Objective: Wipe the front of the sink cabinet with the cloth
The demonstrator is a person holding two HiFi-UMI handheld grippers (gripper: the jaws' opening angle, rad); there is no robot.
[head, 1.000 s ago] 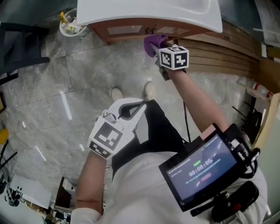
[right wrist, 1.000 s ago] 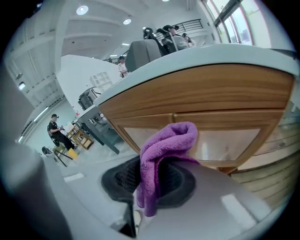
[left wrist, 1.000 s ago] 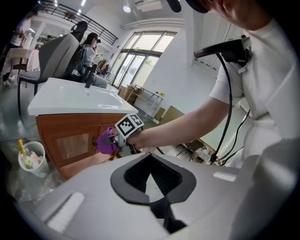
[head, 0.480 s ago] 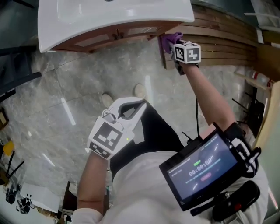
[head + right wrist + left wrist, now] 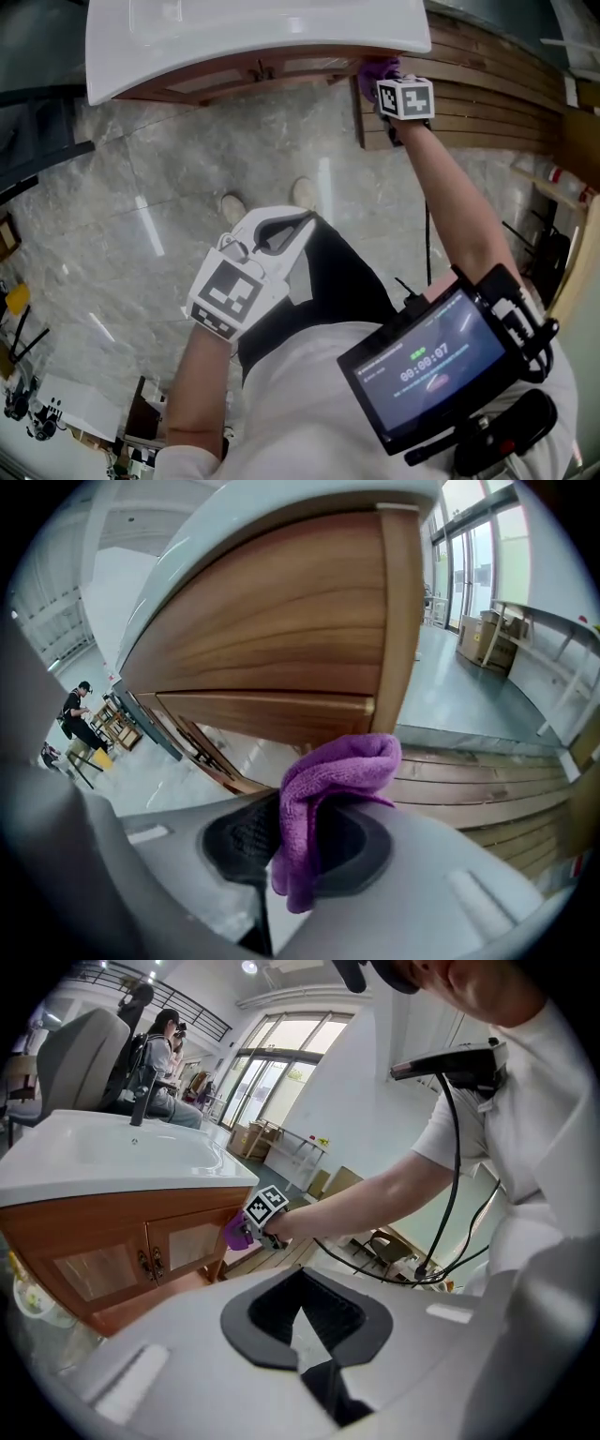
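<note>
Purple cloth point(image 5: 328, 789) stands bunched between the jaws of the right claw point(image 5: 295, 846), which are closed on its folded middle. One lump rises above the jaws and a loose tail hangs down in front of them. In the head view the right arm reaches forward, and the cloth point(image 5: 375, 70) sits at the right front corner of the cabinet point(image 5: 253, 75), just under the rim of the white sink point(image 5: 234, 28). The left gripper view shows the cloth point(image 5: 234, 1232) against that corner edge, beside the right-hand cabinet door point(image 5: 192, 1246). From the right gripper view the cabinet's wooden side point(image 5: 272, 649) and corner post point(image 5: 398, 621) fill the upper picture, with the cloth just below the lower rail. Whether it presses on the wood there cannot be told.

The left claw point(image 5: 305, 1335) is held low and well back from the cabinet, near the person's waist. Its jaws are brought together with nothing between them. In the head view this claw point(image 5: 300, 225) points toward the person's shoes point(image 5: 302, 194) on the grey marble floor point(image 5: 141, 187).

To the right of the cabinet lie wooden slats point(image 5: 487, 103), and they run behind the cloth in the right gripper view. A dark tap point(image 5: 142, 1096) stands on the sink point(image 5: 94, 1152). A screen point(image 5: 431, 361) hangs at the person's chest, with a cable leading from it. People point(image 5: 169, 1035) are in the room's background beyond the sink.
</note>
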